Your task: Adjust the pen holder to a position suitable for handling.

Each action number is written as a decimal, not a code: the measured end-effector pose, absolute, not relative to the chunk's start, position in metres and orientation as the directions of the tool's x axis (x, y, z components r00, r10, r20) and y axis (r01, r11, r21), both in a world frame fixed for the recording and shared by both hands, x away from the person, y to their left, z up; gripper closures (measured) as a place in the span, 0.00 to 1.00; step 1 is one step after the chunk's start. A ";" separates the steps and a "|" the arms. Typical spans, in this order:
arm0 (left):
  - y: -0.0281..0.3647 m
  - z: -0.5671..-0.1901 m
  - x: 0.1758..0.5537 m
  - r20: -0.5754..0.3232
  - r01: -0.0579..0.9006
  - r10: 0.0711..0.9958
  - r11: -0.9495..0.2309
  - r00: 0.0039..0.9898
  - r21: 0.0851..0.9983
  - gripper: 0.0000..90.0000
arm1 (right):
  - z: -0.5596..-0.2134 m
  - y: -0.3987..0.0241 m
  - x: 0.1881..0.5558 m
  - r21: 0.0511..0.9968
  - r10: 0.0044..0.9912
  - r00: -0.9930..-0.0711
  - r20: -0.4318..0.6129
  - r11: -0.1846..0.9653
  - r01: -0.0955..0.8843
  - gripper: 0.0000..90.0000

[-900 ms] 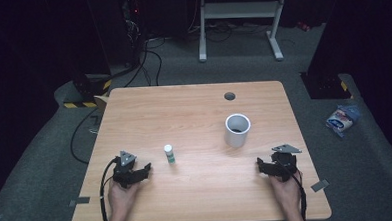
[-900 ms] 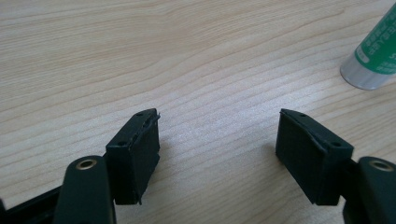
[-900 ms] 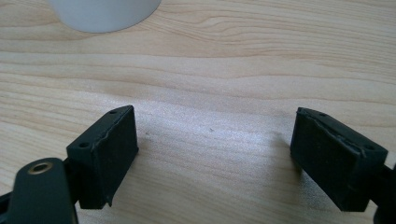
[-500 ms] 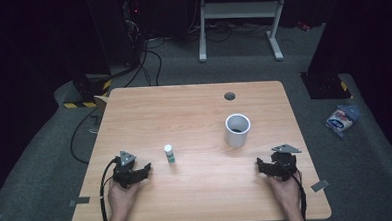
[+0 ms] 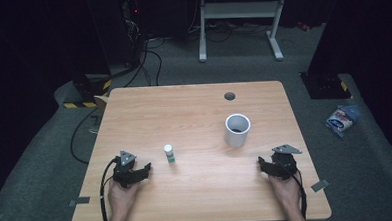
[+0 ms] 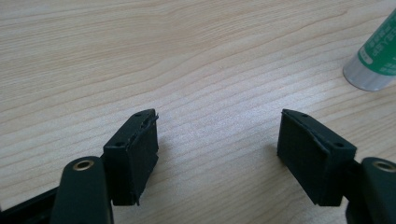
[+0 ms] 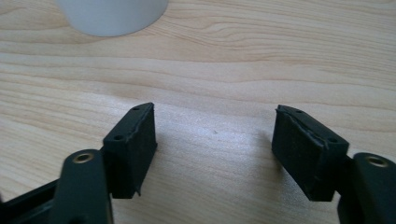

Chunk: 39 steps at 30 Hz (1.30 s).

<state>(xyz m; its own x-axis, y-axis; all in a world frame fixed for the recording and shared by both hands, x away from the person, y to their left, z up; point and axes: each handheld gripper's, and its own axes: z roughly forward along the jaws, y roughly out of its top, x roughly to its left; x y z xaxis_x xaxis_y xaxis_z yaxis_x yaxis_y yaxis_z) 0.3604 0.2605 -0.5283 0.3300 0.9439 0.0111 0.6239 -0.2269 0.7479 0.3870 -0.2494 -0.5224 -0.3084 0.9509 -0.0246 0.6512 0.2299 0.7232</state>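
While both grippers rest with jaws apart and empty, a small bottle (image 5: 169,153) and white cup (image 5: 237,130) stand between them.

Black left tongs (image 5: 142,169), black right tongs (image 5: 262,162), grey triangular top plates, black trailing cables, screwed pads

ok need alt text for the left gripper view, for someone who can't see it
The left gripper rests low over a light wooden table with its two black jaws wide open and nothing between them. At the upper right edge stands the base of a small green and white bottle, apart from the jaws.
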 end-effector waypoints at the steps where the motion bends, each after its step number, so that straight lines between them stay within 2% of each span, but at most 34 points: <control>1: 0.261 -0.528 0.360 0.011 0.623 0.944 -0.226 0.330 0.749 0.32 | -0.522 -0.249 0.387 0.720 0.950 -0.312 -0.029 0.236 0.652 0.37; 10: 0.261 -0.528 0.361 0.010 0.623 0.944 -0.226 0.330 0.749 0.32 | -0.511 -0.246 0.384 0.744 0.943 -0.332 -0.015 0.232 0.627 0.46; 19: 0.261 -0.528 0.361 0.010 0.623 0.944 -0.226 0.330 0.749 0.32 | -0.509 -0.248 0.383 0.756 0.935 -0.355 0.021 0.217 0.617 0.49; 39: 0.261 -0.528 0.361 0.007 0.624 0.944 -0.223 0.329 0.749 0.32 | -0.473 -0.239 0.393 0.799 0.911 -0.411 0.031 0.225 0.558 0.50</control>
<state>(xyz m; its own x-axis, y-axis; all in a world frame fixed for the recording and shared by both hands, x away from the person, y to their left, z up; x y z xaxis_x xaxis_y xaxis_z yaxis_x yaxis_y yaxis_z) 0.3605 0.2606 -0.5284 0.3292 0.9442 0.0066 0.6243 -0.2229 0.7487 0.3928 -0.2391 -0.4734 -0.4115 0.9109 0.0311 0.5579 0.2247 0.7989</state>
